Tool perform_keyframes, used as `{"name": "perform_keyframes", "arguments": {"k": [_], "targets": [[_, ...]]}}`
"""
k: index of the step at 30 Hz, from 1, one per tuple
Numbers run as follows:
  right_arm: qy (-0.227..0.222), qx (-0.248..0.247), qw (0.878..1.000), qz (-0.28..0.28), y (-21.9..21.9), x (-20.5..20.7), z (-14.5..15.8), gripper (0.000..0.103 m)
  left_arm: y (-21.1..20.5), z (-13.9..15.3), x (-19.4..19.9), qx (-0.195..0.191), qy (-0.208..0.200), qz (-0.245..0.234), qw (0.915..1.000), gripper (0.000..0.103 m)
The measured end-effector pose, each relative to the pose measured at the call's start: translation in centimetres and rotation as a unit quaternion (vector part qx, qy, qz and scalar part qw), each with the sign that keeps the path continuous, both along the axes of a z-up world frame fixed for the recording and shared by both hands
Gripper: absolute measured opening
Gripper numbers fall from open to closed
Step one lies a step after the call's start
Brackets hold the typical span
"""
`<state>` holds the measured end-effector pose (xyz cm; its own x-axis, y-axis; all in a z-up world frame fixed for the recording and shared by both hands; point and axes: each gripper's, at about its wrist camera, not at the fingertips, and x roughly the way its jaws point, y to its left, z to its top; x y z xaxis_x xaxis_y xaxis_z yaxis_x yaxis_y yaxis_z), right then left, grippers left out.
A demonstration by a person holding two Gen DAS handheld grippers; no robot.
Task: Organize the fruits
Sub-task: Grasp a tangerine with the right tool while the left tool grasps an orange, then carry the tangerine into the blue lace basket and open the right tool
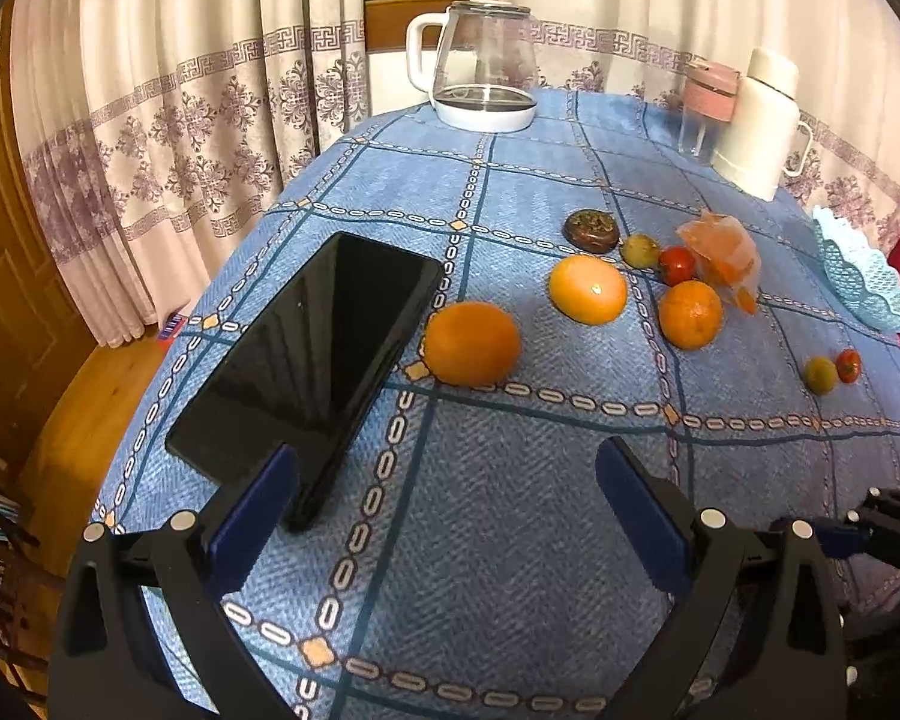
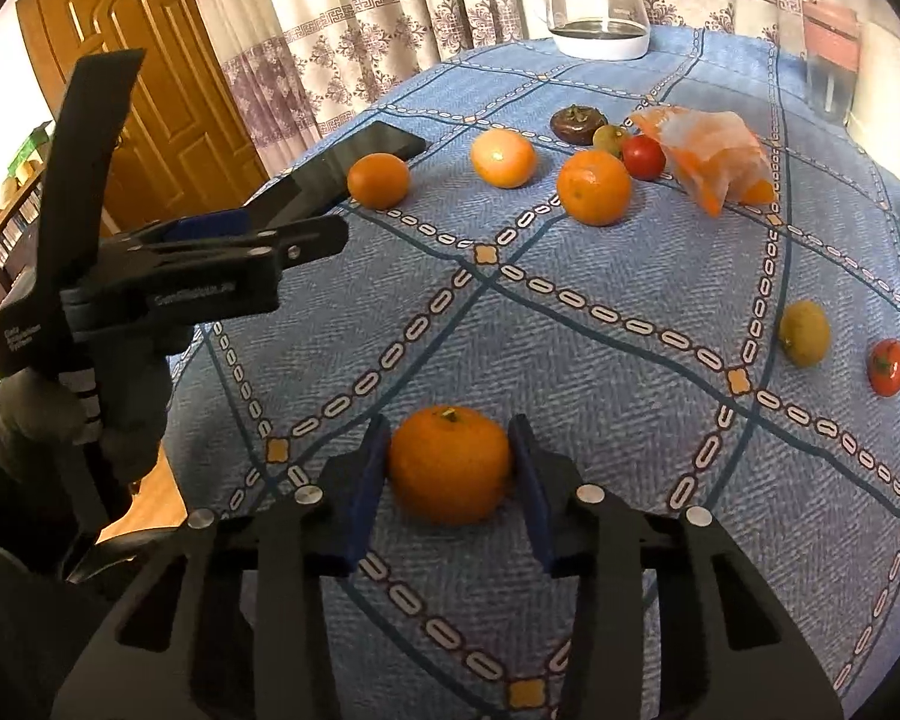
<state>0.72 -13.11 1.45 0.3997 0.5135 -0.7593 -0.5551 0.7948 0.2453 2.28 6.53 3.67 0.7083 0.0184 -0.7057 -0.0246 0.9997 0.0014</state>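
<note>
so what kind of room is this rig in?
Probably a home dining or living room: a table under a blue patterned tablecloth, a glass kettle on a white base, patterned white curtains and a brown wooden door.

bare cloth (image 1: 510,510) ahead of left gripper (image 1: 444,492); phone (image 1: 312,360) crowds its left.

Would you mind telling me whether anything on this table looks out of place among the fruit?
Yes: a black phone lies on the tablecloth beside the oranges, no fruit at all. A crumpled plastic bag with orange pieces sits among the fruit, while the blue basket stands off at the table's edge.
</note>
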Motion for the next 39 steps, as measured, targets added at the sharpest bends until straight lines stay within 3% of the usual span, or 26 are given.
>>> {"name": "perform_keyframes", "arguments": {"k": [6, 13, 17, 24, 26, 31, 39], "targets": [[-0.006, 0.007, 1.0, -0.012, -0.7, -0.3, 0.1, 0.042, -0.2, 0.5, 1.9, -0.002, 0.002, -0.001, 1.0, 0.088], [-0.005, 0.021, 0.999, -0.033, -1.8, -0.2, 0.2, 0.042, -0.6, 0.3, 4.2, -0.003, 0.016, -0.003, 0.9999, 0.084], [-0.004, 0.023, 0.999, -0.033, -2.1, -0.6, 0.2, 0.042, -0.4, -0.4, 5.7, -0.002, 0.032, 0.009, 0.9994, 0.072], [-0.003, 0.027, 0.999, -0.031, -2.2, -0.5, 0.2, 0.042, -0.4, -0.4, 6.9, 0.0, 0.03, 0.013, 0.9995, 0.07], [-0.003, 0.028, 0.999, -0.031, -2.2, -0.5, 0.2, 0.042, -0.3, -0.5, 7.0, -0.002, 0.029, 0.013, 0.9995, 0.066], [-0.003, 0.03, 0.999, -0.031, -2.3, -0.5, 0.1, 0.042, -0.1, -0.9, 7.2, -0.017, 0.04, 0.009, 0.999, 0.044], [-0.005, 0.035, 0.999, -0.041, -2.6, -0.5, 0.2, 0.042, -1.6, -0.7, 5.8, -0.023, 0.032, -0.023, 0.999, 0.043]]}}
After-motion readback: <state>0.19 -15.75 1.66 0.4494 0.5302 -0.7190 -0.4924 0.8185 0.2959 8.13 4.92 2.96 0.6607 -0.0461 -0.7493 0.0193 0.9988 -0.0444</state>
